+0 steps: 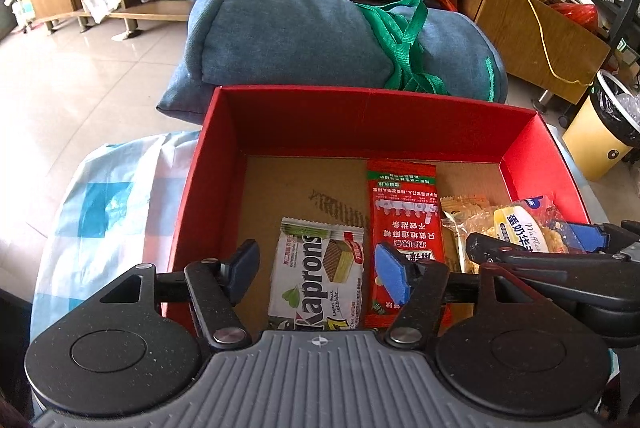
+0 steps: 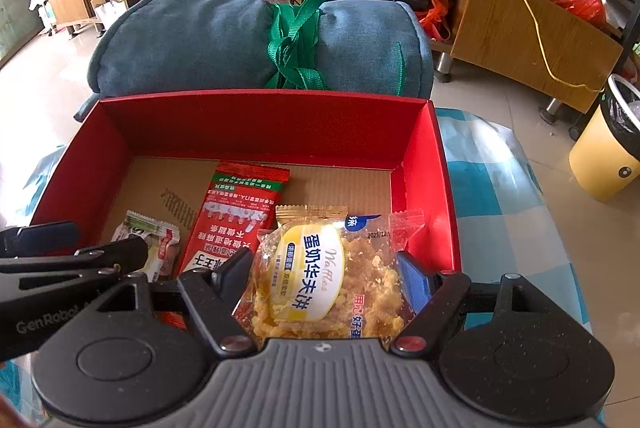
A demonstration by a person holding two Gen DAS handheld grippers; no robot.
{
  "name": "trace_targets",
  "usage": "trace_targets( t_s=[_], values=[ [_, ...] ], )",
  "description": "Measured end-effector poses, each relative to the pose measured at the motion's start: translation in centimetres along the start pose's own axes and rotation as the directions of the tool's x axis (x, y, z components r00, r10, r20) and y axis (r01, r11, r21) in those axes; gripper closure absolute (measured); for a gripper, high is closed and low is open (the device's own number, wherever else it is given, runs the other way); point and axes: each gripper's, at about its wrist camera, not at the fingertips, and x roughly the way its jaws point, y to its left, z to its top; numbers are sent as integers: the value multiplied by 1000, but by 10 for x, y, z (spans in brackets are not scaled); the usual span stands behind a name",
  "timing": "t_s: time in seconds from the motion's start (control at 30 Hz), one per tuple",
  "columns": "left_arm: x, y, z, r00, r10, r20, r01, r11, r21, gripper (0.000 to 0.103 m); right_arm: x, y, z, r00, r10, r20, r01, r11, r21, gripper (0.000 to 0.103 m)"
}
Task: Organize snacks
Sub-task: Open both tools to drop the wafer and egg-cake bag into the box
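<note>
Red box (image 1: pixel 280 116) with brown floor, blue-and-white checked cloth (image 1: pixel 108 204), blue-grey cushion (image 1: pixel 280 32), green straps (image 1: pixel 404 44)

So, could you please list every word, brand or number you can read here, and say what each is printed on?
"Kaprons": wafer packet in the red box.
"Waffles" and "蛋奶华夫饼": waffle packet between the right gripper's jaws.
"2025/12": same packet's clear edge; the rest is cut off.
"GenRobot": left gripper's body.
Red sachet: Chinese print upside down, too small to read.

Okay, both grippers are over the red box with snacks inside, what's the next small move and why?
Probably open the right gripper: its fingers flank the waffle packet, already low inside the red box beside the other snacks.
</note>
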Motion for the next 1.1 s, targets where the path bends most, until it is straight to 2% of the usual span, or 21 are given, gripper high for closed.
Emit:
trace_targets(
  t_s=[0.5, 1.1],
  values=[
    [-7, -1, -1, 1000, -4, 14, 4, 1000, 8, 25, -2, -2, -2, 1000, 2, -13, -2, 1000, 1, 30],
    [-21, 1, -4, 999, -12, 39, 12, 1000, 4, 23, -19, -1, -4, 1000, 7, 17, -7, 1000, -12, 30]
  ],
)
